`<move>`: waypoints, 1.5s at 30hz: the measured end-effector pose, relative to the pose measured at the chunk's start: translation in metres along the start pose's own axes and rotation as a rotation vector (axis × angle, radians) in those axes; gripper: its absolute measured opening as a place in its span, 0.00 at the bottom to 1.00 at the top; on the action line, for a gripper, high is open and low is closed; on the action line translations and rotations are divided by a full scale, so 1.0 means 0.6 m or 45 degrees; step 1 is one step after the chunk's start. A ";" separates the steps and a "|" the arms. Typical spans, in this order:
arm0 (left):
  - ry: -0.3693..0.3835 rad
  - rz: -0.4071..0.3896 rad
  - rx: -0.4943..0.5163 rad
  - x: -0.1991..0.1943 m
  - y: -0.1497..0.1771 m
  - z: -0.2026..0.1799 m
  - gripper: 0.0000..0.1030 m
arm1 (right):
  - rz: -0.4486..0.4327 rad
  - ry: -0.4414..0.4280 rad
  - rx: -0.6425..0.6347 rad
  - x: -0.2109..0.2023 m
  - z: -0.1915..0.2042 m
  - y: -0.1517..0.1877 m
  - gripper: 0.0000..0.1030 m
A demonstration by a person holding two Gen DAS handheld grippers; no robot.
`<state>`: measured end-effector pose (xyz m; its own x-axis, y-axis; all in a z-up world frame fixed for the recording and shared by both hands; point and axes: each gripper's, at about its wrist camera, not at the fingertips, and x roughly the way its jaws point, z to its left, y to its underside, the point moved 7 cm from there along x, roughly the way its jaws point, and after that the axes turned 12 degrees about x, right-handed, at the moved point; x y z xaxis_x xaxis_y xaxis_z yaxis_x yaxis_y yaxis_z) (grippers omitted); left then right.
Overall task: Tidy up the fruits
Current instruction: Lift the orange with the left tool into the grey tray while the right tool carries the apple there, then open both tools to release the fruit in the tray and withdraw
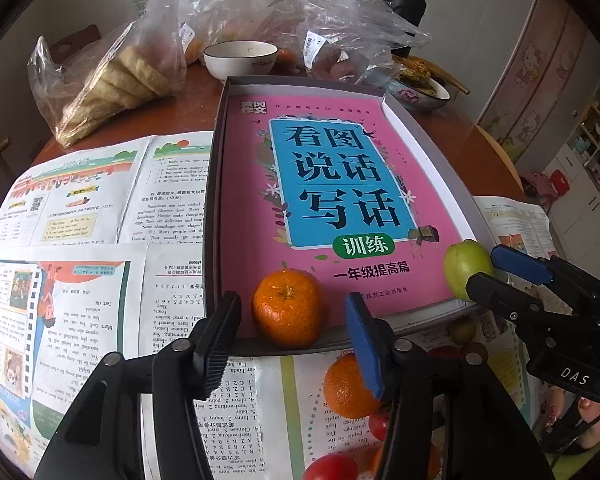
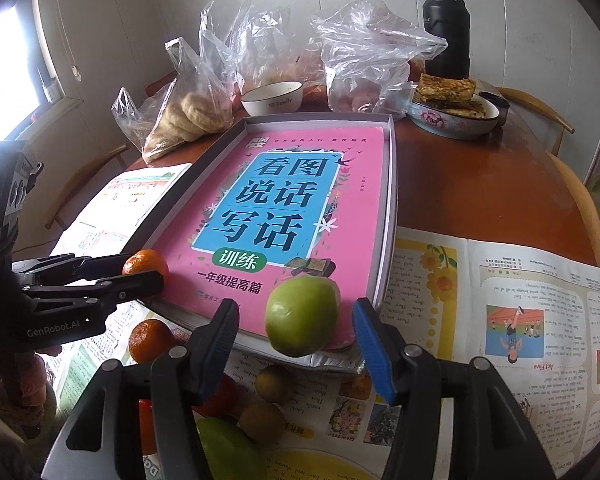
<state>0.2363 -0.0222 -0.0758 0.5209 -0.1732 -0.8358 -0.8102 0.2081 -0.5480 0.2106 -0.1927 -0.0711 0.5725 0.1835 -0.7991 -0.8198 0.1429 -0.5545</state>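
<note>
grey tray (image 2: 388,208) holds pink book (image 2: 300,184), orange (image 1: 288,308), green fruit (image 2: 302,314); both jaws apart, gripping nothing.

Both tools were black plastic, same build. Left tool (image 1: 292,344): one finger faced with a ribbed black pad (image 1: 220,344), the other with a blue pad (image 1: 364,344); round silver screws at the finger pivots. Seen from the right camera, its body carried white "GenRobot.AI" lettering, small black screws on the fingers, and a black-and-white printed marker at the rear. Right tool (image 2: 296,340): matching layout, ribbed black pad (image 2: 220,344) and blue pad (image 2: 370,344), silver pivot screws. From the left camera its body read "DAS" in white. Fingers (image 1: 556,412) behind it had decorated nails.
</note>
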 end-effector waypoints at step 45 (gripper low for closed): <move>-0.025 -0.110 0.036 -0.119 0.066 -0.004 0.74 | -0.096 -0.060 0.008 -0.083 0.017 0.038 0.64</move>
<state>0.1666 -0.0041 -0.0377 0.5942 -0.1727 -0.7855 -0.7540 0.2205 -0.6188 0.1635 -0.1890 -0.0414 0.6324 0.2172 -0.7435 -0.7746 0.1642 -0.6108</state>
